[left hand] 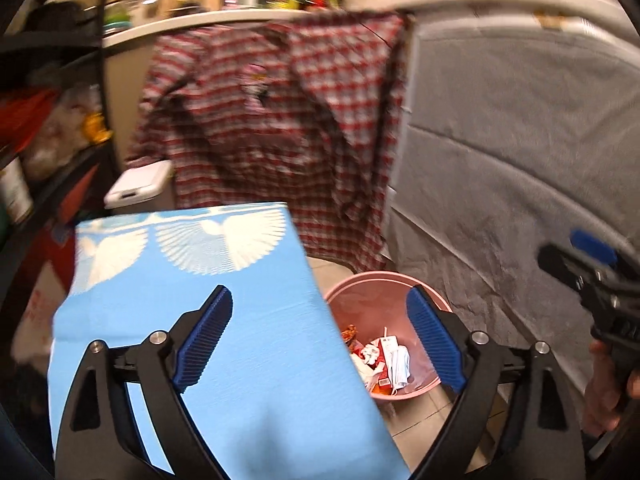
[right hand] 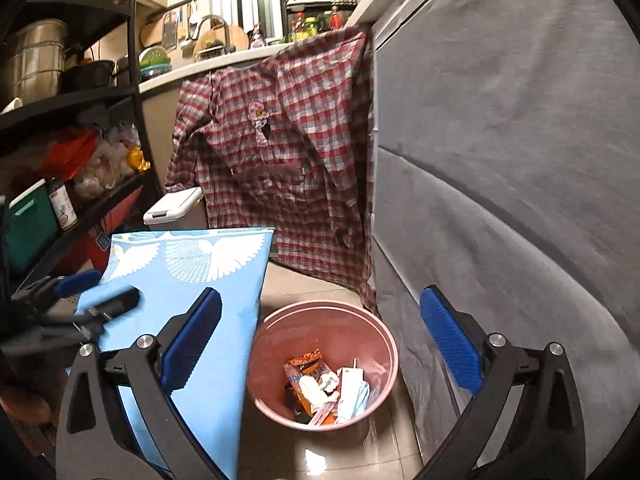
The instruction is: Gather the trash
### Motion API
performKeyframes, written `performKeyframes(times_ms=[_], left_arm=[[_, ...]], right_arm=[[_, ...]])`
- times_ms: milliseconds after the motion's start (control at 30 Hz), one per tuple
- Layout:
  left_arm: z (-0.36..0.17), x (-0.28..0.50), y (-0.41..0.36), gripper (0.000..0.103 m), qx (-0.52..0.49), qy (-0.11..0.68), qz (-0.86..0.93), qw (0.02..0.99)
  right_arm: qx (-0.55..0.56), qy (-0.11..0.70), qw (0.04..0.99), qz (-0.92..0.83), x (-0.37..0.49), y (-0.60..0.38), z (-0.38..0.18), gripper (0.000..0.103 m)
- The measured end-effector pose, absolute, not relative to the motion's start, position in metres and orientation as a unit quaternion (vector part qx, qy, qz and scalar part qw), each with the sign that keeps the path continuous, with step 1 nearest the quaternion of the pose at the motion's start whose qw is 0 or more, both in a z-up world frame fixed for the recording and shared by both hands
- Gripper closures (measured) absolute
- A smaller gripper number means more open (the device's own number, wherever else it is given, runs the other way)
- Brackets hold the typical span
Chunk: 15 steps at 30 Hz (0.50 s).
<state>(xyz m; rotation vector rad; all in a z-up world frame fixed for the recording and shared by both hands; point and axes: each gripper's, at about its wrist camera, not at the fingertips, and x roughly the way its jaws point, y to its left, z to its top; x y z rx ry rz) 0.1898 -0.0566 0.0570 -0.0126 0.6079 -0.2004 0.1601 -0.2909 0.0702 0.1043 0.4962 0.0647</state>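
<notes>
Pink bin half behind blue board

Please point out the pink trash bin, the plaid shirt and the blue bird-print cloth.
Pink trash bin (right hand: 276, 344): right wrist view, bare inner wall on the left.
Plaid shirt (right hand: 312, 152): right wrist view, middle of the hanging front.
Blue bird-print cloth (left hand: 248, 320): left wrist view, plain blue middle area.

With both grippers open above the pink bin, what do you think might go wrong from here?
1. The pink bin stands tight beside the blue-covered table; a low swing of the left gripper or right gripper might tip it.
2. The plaid shirt hangs just behind the bin and may snag an open finger.
3. The floor tile looks glossy, so a nudged bin may slide.
</notes>
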Motion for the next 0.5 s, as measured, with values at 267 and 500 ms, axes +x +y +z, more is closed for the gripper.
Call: performKeyframes(times_ms=[267, 500], left_arm=[[0.067, 0.116, -0.034, 0.008, -0.003, 0.273, -0.049, 0.961], [0.042, 0.074, -0.044, 0.008, -0.025, 0.301, -0.036, 0.953]], right_arm=[[0.062, 0.243, 0.968, -0.001, 0.106, -0.29, 0.066, 0.005], [0.065, 0.253, 0.965, -0.021, 0.066, -0.291, 0.054, 0.005]])
